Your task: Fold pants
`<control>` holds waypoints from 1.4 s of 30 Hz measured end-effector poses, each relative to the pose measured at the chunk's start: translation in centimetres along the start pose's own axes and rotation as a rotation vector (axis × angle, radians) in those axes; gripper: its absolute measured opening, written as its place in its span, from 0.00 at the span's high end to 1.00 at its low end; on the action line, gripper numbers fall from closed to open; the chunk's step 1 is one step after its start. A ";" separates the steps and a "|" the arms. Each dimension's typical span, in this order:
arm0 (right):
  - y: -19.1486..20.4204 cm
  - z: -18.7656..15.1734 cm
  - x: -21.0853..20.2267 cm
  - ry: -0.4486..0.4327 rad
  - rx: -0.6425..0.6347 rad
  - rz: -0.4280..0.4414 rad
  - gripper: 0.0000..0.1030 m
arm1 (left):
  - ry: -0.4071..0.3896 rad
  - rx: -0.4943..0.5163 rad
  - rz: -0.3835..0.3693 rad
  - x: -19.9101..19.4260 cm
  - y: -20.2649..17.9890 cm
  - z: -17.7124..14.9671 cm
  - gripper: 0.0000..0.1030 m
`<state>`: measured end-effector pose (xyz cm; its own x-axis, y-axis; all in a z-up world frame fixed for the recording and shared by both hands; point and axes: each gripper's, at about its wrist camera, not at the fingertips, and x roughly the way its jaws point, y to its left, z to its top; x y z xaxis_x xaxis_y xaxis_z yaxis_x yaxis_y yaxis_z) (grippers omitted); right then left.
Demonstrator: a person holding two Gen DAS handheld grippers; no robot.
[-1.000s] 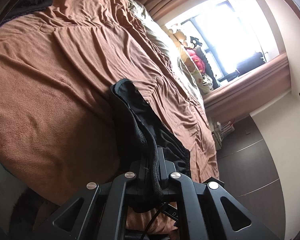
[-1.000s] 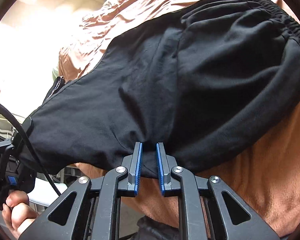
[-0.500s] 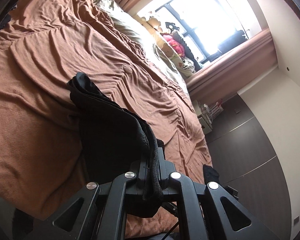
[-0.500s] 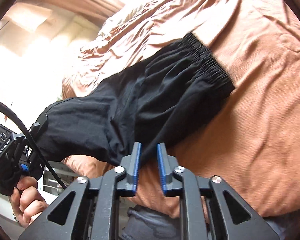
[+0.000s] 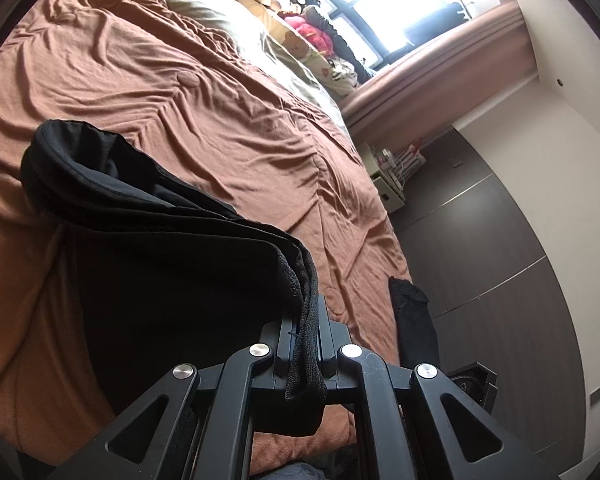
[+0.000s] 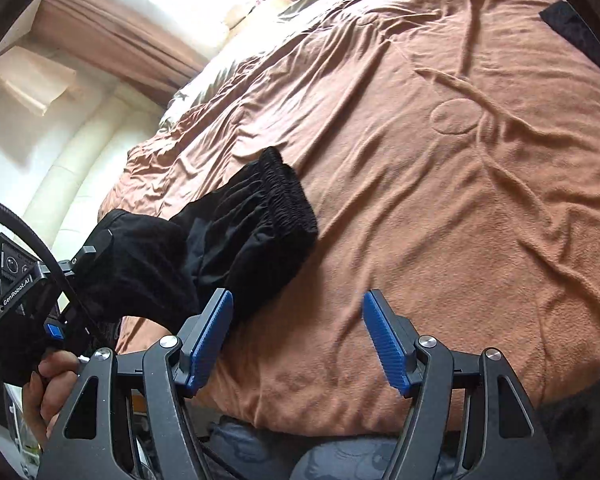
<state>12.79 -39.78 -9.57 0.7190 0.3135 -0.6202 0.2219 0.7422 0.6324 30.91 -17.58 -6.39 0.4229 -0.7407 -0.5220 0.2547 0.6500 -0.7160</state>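
The black pants (image 6: 252, 232), soft matte cloth with a gathered elastic waistband, lie bunched on the bed's wrinkled brown fleece cover (image 6: 440, 200). The left gripper (image 5: 306, 344) has its black fingers clenched on a thick folded edge. The right gripper (image 6: 298, 340) is released, its ribbed blue pads (image 6: 210, 340) spread wide just beside the pants.

I see black pants (image 6: 236, 236), bunched and partly folded over, lying on the brown bedspread. Their gathered elastic waistband (image 6: 288, 196) rests flat on the bed, ruffled. The other end is lifted off the bed, its layered fabric and knit-textured edge (image 5: 306, 312) hanging in soft, thick folds near my left camera.
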 end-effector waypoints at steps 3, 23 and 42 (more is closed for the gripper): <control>-1.1 -0.4 -2.2 -0.016 0.030 -0.007 0.35 | 0.043 0.009 -0.001 1.8 -0.4 -0.8 0.93; -1.9 -1.0 -3.6 -0.031 0.058 0.021 0.35 | 0.138 0.002 0.006 3.0 -1.2 -3.7 0.49; 3.8 -0.9 1.4 0.015 -0.050 0.026 0.35 | 0.004 -0.149 0.108 -4.4 8.2 -0.5 0.31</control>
<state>14.00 -36.01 -8.48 0.7140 0.3419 -0.6110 0.1695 0.7623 0.6246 30.74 -9.09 -10.23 0.4374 -0.6689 -0.6010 0.0764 0.6936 -0.7163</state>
